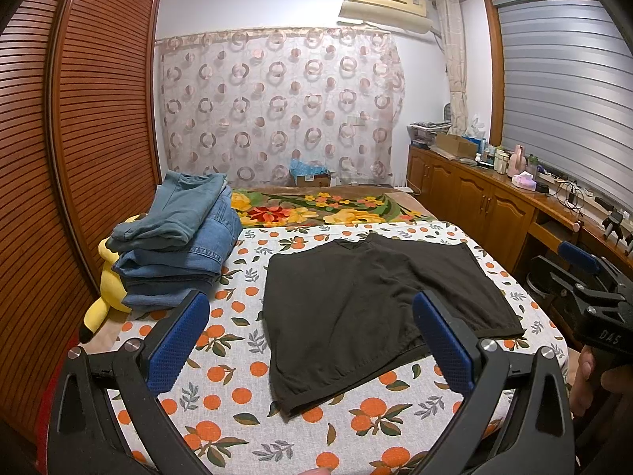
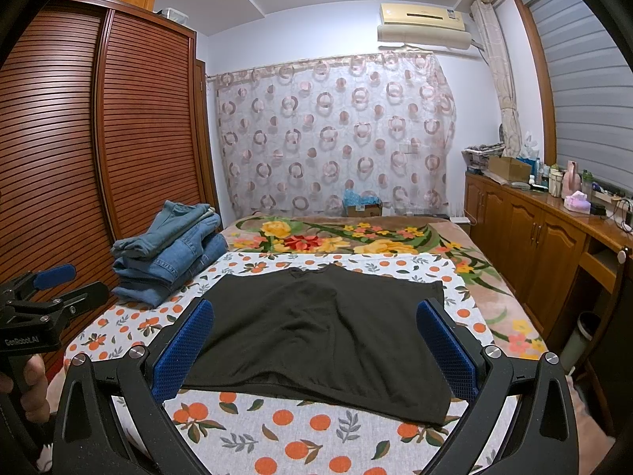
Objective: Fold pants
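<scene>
Both grippers spread wide, holding nothing: left gripper [image 1: 312, 344], right gripper [image 2: 314, 346]. Black pants [image 1: 376, 301] lie flat on bed sheet [image 1: 245, 392], apparently partly folded, just ahead of fingers [image 2: 186, 346], untouched. Judgement: pinch near hem corners evenly, lift together, lay over far edge squarely. Folded jeans stack [image 1: 178, 245] sits left, apart.

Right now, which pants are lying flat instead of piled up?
The black pants, spread flat alone on the orange-print sheet. The blue jeans are folded and stacked at the left near the wardrobe.
</scene>
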